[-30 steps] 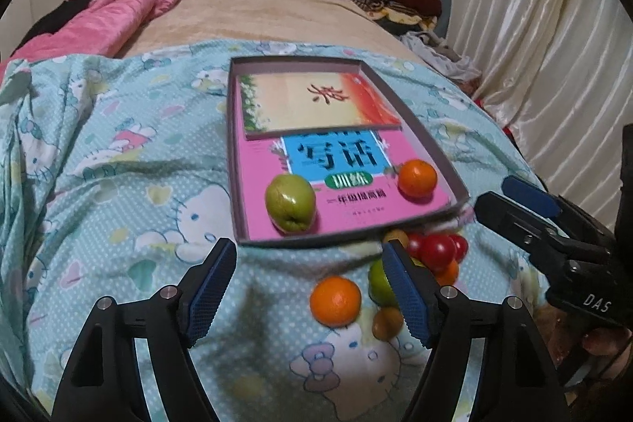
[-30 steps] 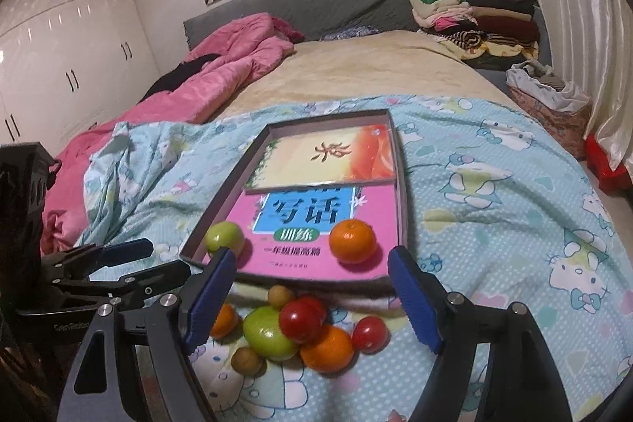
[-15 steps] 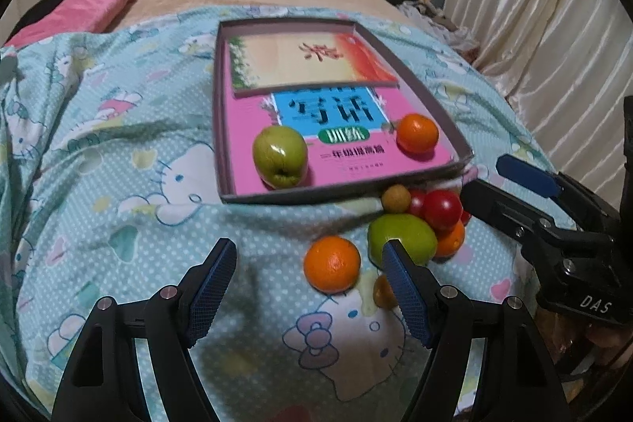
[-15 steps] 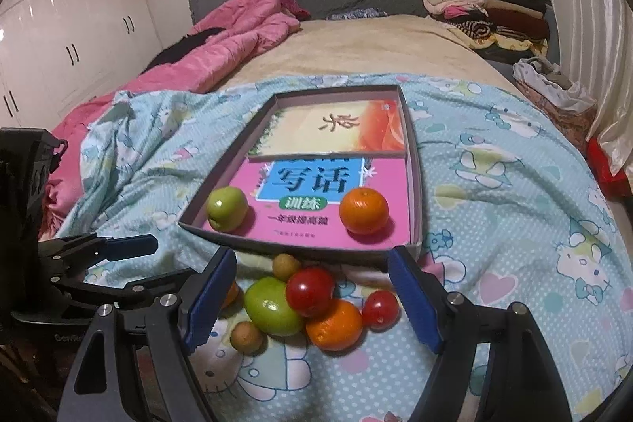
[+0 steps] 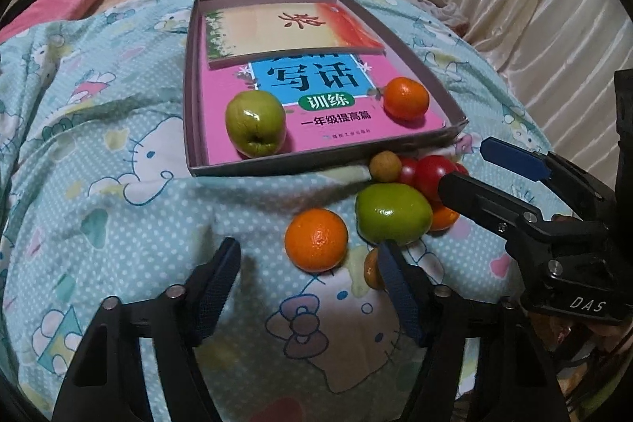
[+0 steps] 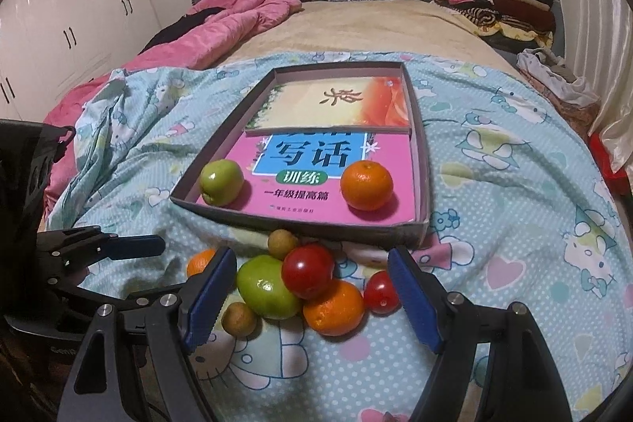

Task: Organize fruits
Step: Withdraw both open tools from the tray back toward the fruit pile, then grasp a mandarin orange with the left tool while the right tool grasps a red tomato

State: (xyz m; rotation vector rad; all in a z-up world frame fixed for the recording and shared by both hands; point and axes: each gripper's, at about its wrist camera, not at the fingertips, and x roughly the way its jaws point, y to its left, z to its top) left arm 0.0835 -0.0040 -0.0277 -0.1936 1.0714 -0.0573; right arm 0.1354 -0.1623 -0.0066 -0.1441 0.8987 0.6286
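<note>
Two fruits sit in the box (image 6: 423,161): green apple (image 6: 220,182) left, orange (image 6: 366,186) right. Loose pile (image 6: 300,283) lies on the bed (image 6: 514,224) just in front of the box. Left tongs (image 5: 308,287) wide, empty, near a loose orange (image 5: 316,239). Right tongs (image 6: 312,299) wide, empty, straddling the pile.

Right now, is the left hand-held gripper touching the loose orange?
Apart. The left wrist view shows blanket between the open left hand-held gripper and the orange.
</note>
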